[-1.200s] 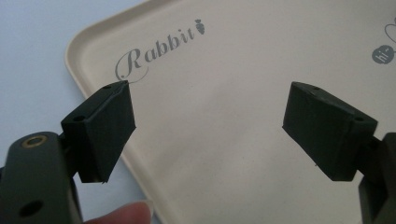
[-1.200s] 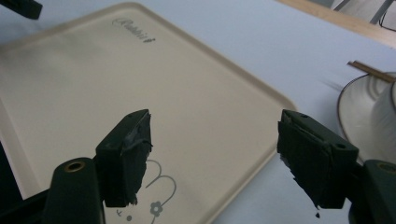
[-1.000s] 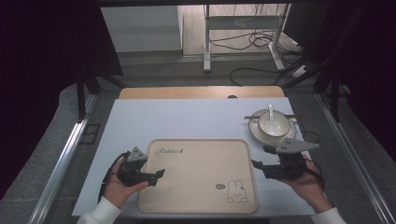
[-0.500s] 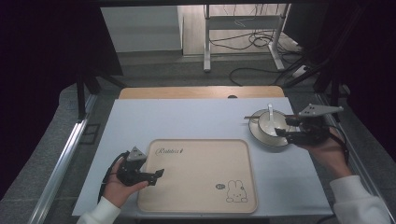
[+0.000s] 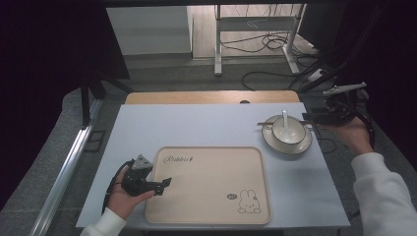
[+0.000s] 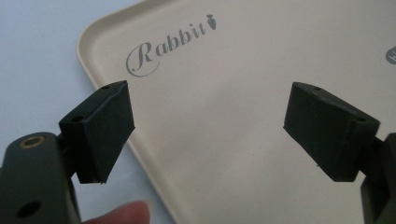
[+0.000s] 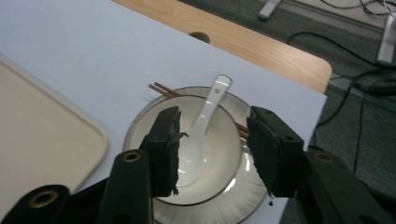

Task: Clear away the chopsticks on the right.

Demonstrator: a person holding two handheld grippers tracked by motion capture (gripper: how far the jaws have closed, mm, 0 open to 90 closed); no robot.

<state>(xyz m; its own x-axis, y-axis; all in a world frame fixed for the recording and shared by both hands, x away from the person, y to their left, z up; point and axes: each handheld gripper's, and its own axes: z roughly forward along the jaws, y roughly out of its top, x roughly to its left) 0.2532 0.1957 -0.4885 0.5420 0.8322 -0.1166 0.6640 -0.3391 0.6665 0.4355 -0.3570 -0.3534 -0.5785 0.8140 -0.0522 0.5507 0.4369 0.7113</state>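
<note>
A: Starting big: pale blue-white table sheet (image 5: 196, 128) spread over a wooden top, with a beige rounded-rectangle plastic tray printed with a rabbit (image 5: 211, 187) lying near the front edge.

B: And the crockery?

A: Sitting at the far right of the sheet, well apart from the tray: white round ceramic plate (image 5: 286, 142), carrying a white ceramic bowl (image 5: 286, 132), carrying a white ceramic soup spoon (image 7: 205, 123). Thin brown chopsticks (image 7: 161, 88) lying across the plate, under or behind the bowl, hard to tell which.

B: Closer hand?

A: Right gripper (image 5: 319, 118), clearly; held just beyond the plate's right rim, off the table edge, pointing back leftward at the bowl. Jaws have just been closing, now half spread, nothing pinched; in the right gripper view the bowl and spoon merely framed between the pads, apparently from above.

B: Spoon's axis?

A: Scoop down in the bowl, handle rising over the far rim, running roughly along the gripper's line of sight. Chopsticks crosswise, left to right along the table.

B: Left gripper (image 5: 152, 186)?

A: Far off, resting at the tray's left rim, jaws spread wide over bare tray.
</note>
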